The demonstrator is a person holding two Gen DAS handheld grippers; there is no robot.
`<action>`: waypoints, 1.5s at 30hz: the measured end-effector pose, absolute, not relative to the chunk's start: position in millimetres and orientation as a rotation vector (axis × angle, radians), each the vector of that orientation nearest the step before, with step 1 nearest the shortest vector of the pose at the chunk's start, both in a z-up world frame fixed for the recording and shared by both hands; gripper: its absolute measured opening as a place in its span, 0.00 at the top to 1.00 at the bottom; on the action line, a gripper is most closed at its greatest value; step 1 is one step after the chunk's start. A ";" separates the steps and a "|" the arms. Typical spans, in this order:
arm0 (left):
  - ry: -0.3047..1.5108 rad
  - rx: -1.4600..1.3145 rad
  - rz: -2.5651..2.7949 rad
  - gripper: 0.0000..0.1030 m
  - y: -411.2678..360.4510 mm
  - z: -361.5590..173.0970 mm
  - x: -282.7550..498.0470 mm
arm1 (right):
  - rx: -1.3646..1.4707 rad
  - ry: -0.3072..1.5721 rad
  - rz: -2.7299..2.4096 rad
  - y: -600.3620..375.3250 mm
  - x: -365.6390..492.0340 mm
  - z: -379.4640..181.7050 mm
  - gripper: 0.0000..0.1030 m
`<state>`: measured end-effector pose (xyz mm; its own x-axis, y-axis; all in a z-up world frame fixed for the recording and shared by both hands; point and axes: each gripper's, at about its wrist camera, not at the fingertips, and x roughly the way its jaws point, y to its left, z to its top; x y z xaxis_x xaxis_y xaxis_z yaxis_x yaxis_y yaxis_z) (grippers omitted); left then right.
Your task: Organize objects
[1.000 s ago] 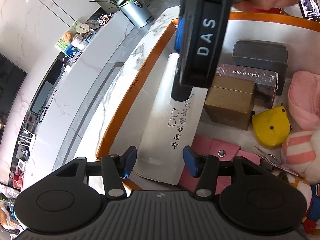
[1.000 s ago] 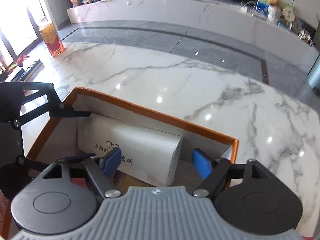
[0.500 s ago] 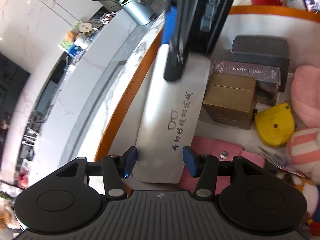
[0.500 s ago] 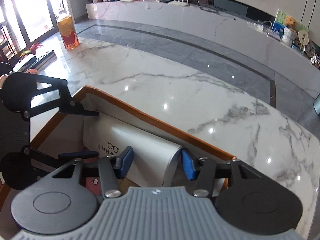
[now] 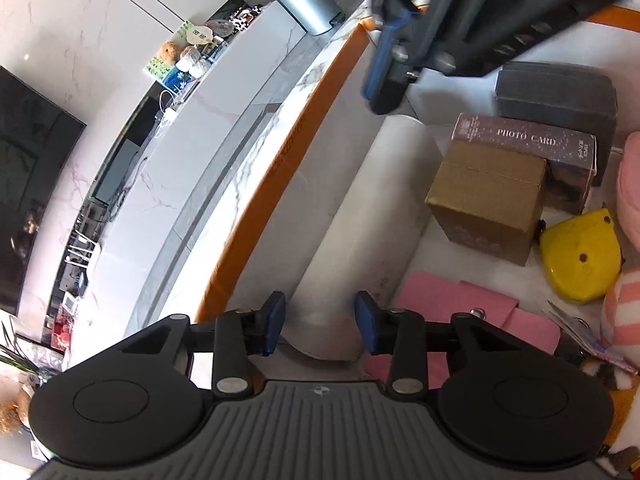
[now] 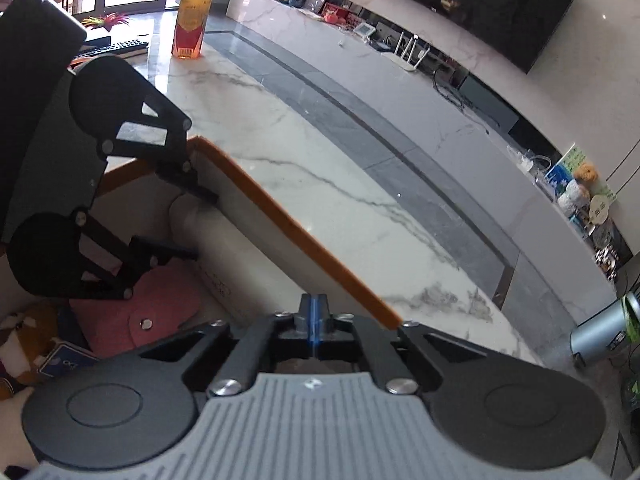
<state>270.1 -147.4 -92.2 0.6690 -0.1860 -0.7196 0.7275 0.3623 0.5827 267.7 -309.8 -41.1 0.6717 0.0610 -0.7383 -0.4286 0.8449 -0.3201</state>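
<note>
Closing left claw [image 5: 320, 328] straddles near end of white glasses case [image 5: 360, 232], pads not yet pressing. Right claw [image 6: 314, 330] fully closed, empty, above orange-rimmed tray [image 5: 280, 160]. Beside case: brown carton [image 5: 488, 200], box [image 5: 532, 148] lettered "PHOTO CARD".

A: Where does the left wrist view look from?
B: Close above the tray [image 5: 280, 168], angled down along it.
A: The right?
B: From the tray's far end, facing back; both share the case [image 5: 360, 216] [image 6: 224, 240].
</note>
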 end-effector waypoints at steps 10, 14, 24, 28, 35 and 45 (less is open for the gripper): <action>0.613 1.012 -0.644 0.55 -142.4 -74.1 257.6 | -0.511 0.832 0.291 -305.6 255.4 -40.6 0.98; 0.637 0.958 -0.643 0.55 -135.3 -53.2 242.9 | -0.485 0.845 0.259 -301.4 242.9 -25.6 0.97; 0.646 0.771 -0.583 0.46 -108.0 7.2 192.2 | -0.311 0.858 0.165 -282.6 184.7 25.3 0.71; 0.651 0.668 -0.552 0.41 -95.2 28.9 169.1 | -0.222 0.876 0.122 -267.3 158.2 39.0 0.67; 0.581 0.498 -0.509 0.27 -66.4 55.1 122.7 | -0.116 0.826 0.079 -239.1 105.1 54.0 0.51; 0.462 0.276 -0.340 0.11 -19.6 54.7 64.3 | 0.021 0.658 -0.026 -191.3 24.2 35.9 0.27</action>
